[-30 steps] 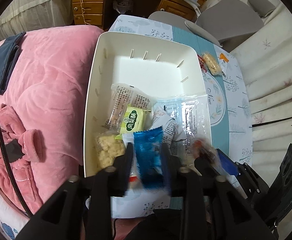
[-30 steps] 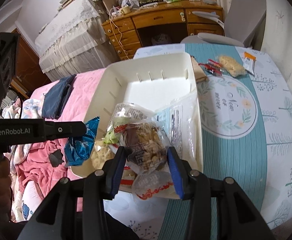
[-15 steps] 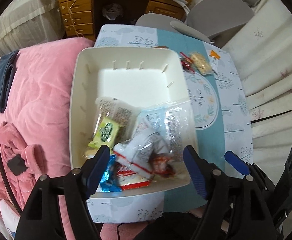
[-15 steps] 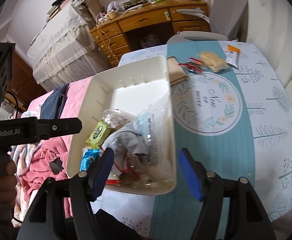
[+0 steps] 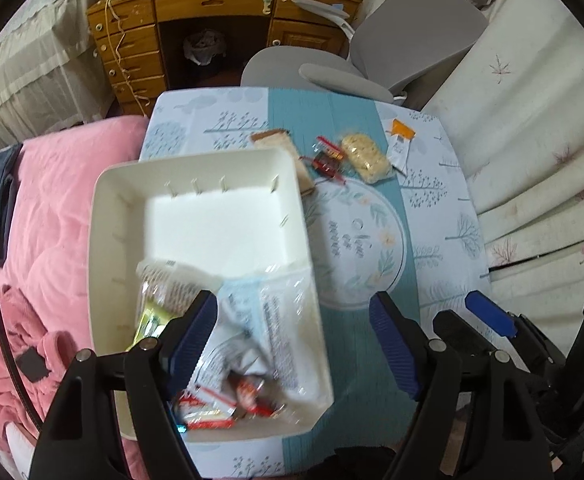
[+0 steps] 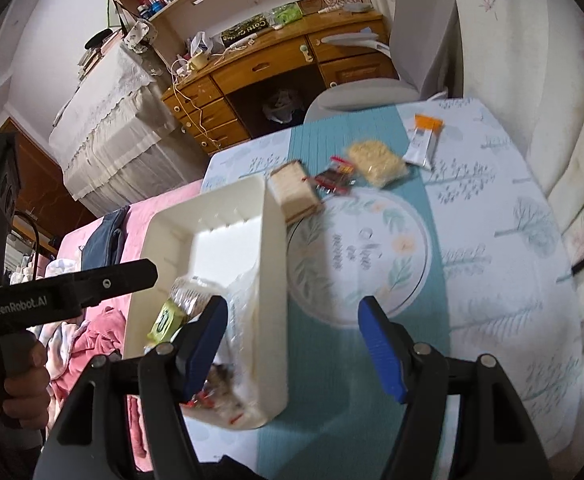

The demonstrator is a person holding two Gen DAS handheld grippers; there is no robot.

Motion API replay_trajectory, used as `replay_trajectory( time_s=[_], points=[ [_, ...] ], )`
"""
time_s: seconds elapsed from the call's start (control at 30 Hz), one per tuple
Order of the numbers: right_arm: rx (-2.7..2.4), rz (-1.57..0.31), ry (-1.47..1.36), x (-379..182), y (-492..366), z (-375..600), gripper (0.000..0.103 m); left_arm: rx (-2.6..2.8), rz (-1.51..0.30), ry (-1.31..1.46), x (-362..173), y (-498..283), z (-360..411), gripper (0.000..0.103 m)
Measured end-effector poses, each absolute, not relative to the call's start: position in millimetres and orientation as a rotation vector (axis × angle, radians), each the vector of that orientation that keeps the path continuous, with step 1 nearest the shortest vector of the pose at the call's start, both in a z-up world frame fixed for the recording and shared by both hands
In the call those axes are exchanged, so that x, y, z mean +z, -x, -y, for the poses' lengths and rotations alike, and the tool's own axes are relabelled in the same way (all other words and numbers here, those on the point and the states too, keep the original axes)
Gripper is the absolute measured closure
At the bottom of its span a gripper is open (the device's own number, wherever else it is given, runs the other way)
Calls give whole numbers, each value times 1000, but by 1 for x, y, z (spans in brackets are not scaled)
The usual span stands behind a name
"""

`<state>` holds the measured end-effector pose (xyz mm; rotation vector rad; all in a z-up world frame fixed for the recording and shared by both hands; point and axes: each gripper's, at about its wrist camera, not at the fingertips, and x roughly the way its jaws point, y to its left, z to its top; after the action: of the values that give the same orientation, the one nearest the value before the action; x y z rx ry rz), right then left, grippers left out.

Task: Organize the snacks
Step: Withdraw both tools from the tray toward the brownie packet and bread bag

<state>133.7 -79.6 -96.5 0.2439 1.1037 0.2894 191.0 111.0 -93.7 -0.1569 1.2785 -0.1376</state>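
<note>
Left wrist view: left gripper [image 5: 292, 332] hangs spread wide and empty above the near right part of the white bin [image 5: 112, 216], blue pads [image 5: 391, 340] well apart. Right wrist view: right gripper [image 6: 292, 340] likewise wide apart, nothing between its pads, over the bin's right wall and the teal table runner [image 6: 319, 360].

Bin sits at the table's left edge, beside the pink blanket [image 5: 52, 184], probably so both hands can reach it. Packets are piled at its near end: a green-yellow packet [image 5: 148, 322], a clear-wrapped bag [image 5: 276, 320] and red-and-white wrappers [image 5: 208, 412]. Far half of the bin is bare white floor, room for more.

Snacks not yet sorted lie in a loose cluster on the far side of the table [image 5: 443, 208]: a tan cracker pack [image 6: 293, 192] touching the bin's far right corner, a red wrapper [image 6: 333, 178] just beside it, a yellowish rice-cake pack [image 6: 375, 164], and an orange-topped sachet [image 6: 423, 140] farthest right.

Both grippers point forward and downward toward the table, side by side; the left one's black handle shows at the left of the right wrist view, gripped by the person's hand [image 6: 24, 376]. Likely next step is reaching far for the remaining four packs; the cracker pack wedged against the bin may be awkward to pinch.
</note>
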Motion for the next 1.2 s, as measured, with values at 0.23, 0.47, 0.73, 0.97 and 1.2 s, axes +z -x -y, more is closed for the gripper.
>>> replay_trajectory(
  time_s=[0.23,0.47,0.73,0.97,1.2],
  points=[
    [336,-1088,-215,-97,-175,112,32,-111,-1262,106,-95,-226,-76,26],
    [375,-1049,-164,-103,-220,137,26,-82,-1257,34,-100,-270,-45,25],
    [368,-971,-141,-126,-266,161,26,-69,-1286,-45,-119,-326,-18,20],
    [350,-913,-184,-163,-299,177,17,-61,-1358,-111,-160,-375,4,19],
    [365,-899,-147,-200,-323,175,15,-51,-1454,-187,-212,-409,17,19]
  ],
)
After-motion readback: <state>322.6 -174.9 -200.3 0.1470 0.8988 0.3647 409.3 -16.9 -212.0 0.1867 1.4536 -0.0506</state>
